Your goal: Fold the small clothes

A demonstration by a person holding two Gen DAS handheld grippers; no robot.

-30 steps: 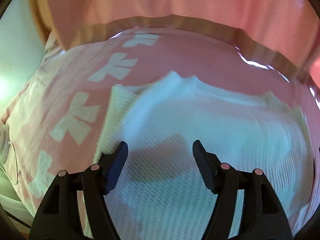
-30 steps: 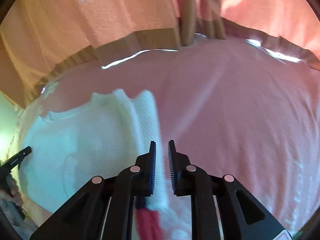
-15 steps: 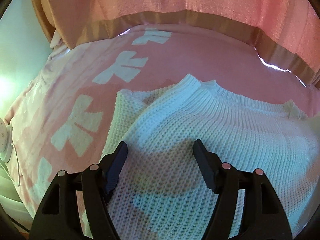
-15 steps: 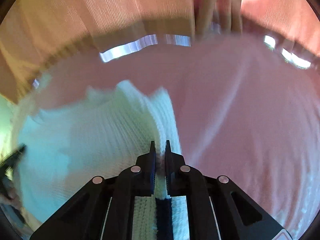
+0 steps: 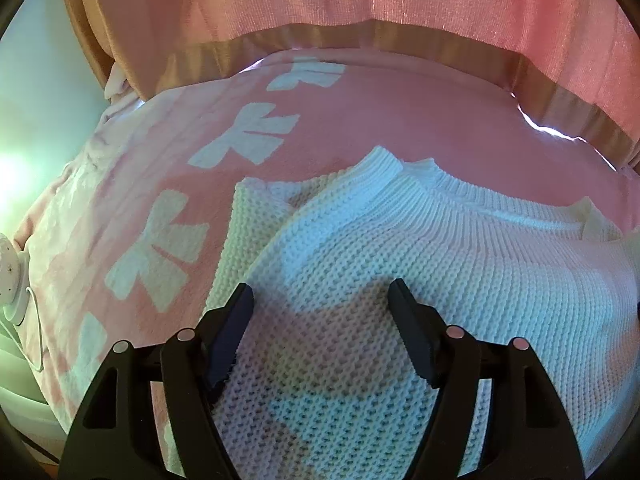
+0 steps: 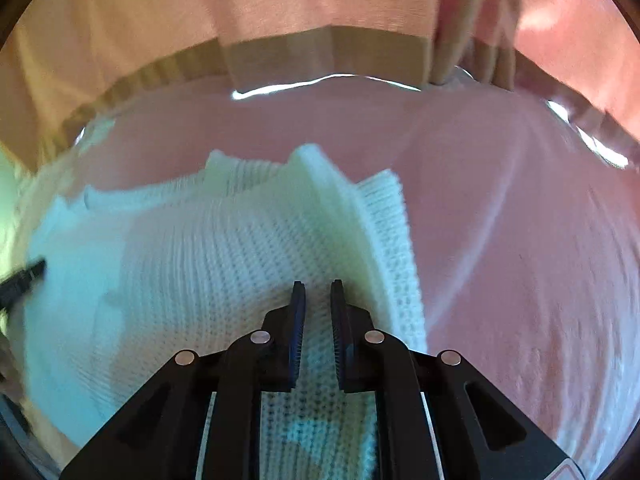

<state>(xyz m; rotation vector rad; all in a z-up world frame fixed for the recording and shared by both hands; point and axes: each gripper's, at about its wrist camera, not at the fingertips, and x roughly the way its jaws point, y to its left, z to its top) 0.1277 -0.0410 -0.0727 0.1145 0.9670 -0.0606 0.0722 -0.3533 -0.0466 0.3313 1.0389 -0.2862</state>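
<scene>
A white knitted sweater [image 5: 400, 280] lies on a pink blanket [image 5: 360, 120], its ribbed collar toward the far side and a sleeve folded under at the left. My left gripper [image 5: 320, 300] is open and empty, just above the sweater's body. In the right wrist view the same sweater [image 6: 200, 280] shows, with folded layers along its right edge. My right gripper [image 6: 318, 292] hovers over that edge with its jaws a narrow gap apart and nothing between them. The tip of the left gripper [image 6: 24, 280] shows at the far left.
The pink blanket has white bow shapes [image 5: 156, 256] down its left side. A pink curtain with a tan hem [image 5: 400, 8] hangs behind the bed. A white round device with a cord [image 5: 12, 280] lies at the left edge. Bare blanket [image 6: 520, 240] lies right of the sweater.
My right gripper closed on the sweater's right edge, then opened a little and let it go. The left gripper moved a little nearer the sweater, still open.
</scene>
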